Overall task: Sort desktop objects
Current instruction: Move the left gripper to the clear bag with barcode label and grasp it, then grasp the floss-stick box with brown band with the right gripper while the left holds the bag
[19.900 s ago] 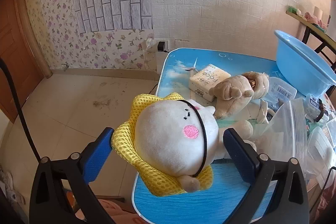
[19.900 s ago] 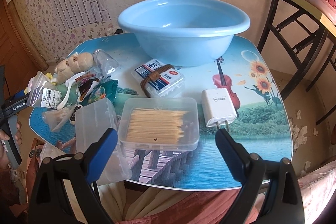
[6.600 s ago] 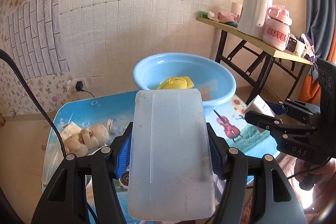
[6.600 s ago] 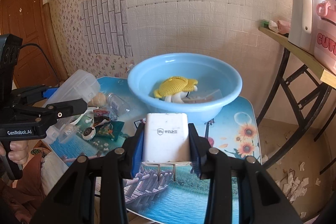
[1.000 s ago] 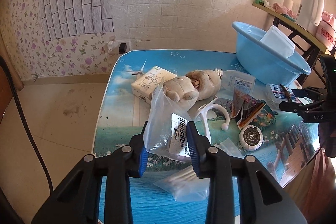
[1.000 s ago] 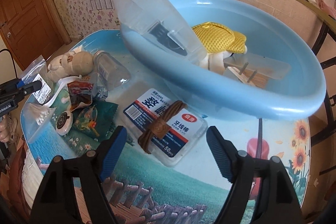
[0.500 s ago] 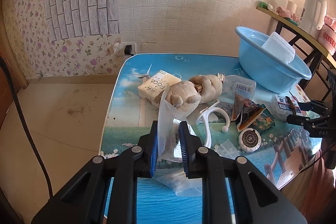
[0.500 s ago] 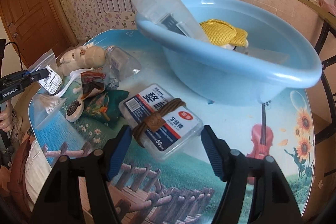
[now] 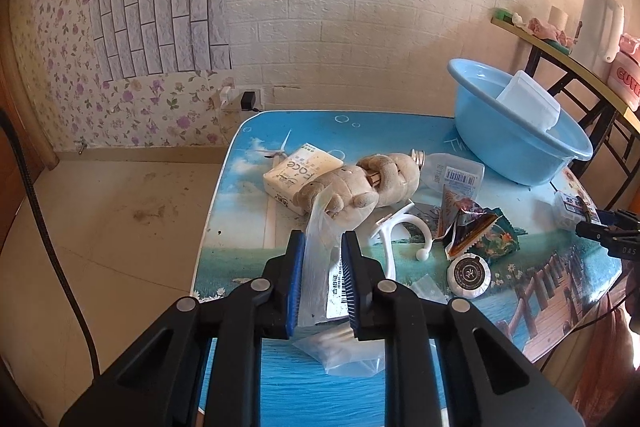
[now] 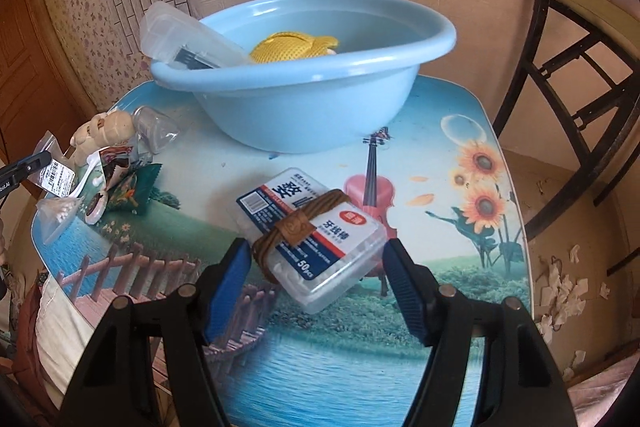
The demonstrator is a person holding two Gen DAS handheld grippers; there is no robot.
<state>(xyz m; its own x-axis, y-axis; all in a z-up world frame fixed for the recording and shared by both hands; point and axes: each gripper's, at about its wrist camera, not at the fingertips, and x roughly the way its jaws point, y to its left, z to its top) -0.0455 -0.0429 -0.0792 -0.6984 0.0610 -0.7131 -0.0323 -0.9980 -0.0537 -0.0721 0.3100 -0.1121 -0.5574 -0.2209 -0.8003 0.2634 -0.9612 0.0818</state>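
My right gripper [image 10: 316, 269] stands wide, and between its fingers [image 10: 230, 277] lies the floss pick box [image 10: 310, 231] on the counter [image 10: 460, 211], not yet touched on either side. The box's long axis runs slantwise, from far left to near right, so the fingers do not meet its long sides squarely; I judge I must turn the wrist a little before closing. A brown hair tie [image 10: 298, 227] is wrapped across its middle. My left gripper [image 9: 320, 285] is nearly closed and pinches a clear plastic bag [image 9: 318, 255] with a white label, near the plush bear [image 9: 360, 183]. The blue basin [image 10: 304, 67] stands just behind the box, nearer to my right hand.
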